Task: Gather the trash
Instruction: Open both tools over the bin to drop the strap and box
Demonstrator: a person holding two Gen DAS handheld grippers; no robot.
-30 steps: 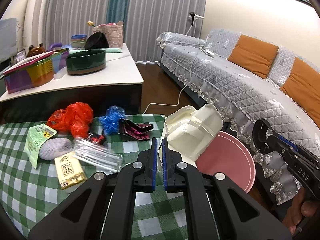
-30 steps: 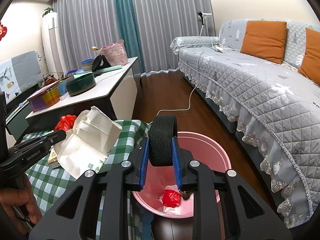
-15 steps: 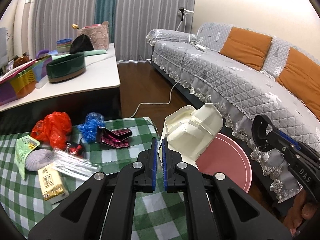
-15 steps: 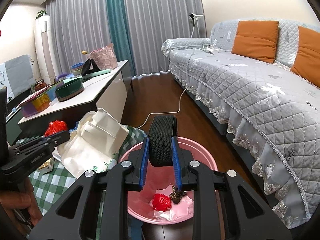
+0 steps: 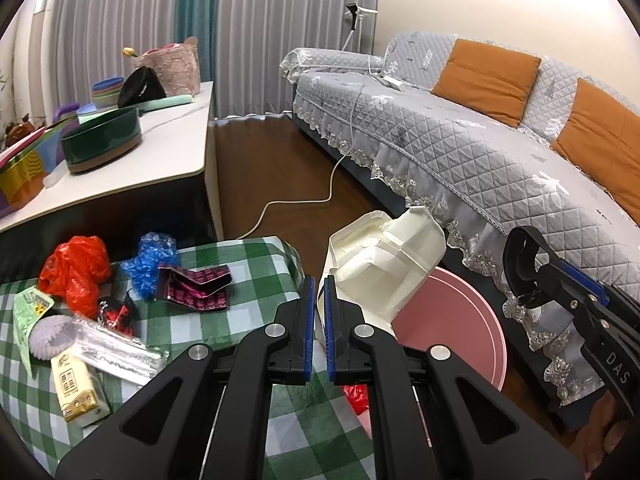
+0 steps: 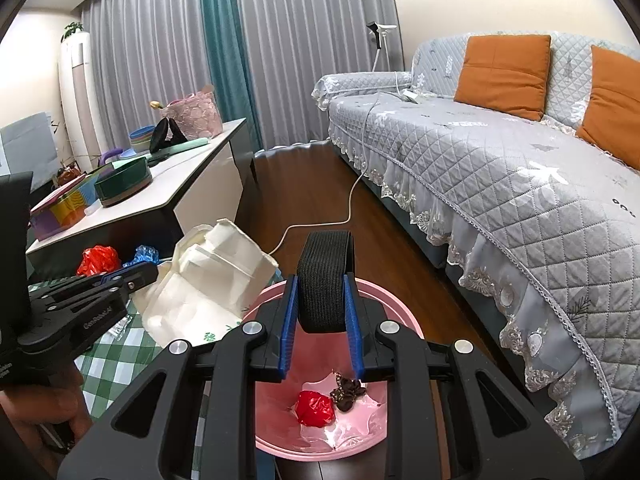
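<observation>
Fingers around black band; over bin

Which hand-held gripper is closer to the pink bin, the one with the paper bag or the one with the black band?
Right. The right hand-held gripper holds the black band above the pink bin. The left hand-held gripper holds the paper bag beside it, over the table edge.

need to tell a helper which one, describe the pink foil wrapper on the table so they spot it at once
Find the green checked tablecloth. Near its far edge, right of the crumpled blue plastic, lies the foil wrapper. It alone is flat, folded open and dark pink with a dotted pattern.
</observation>
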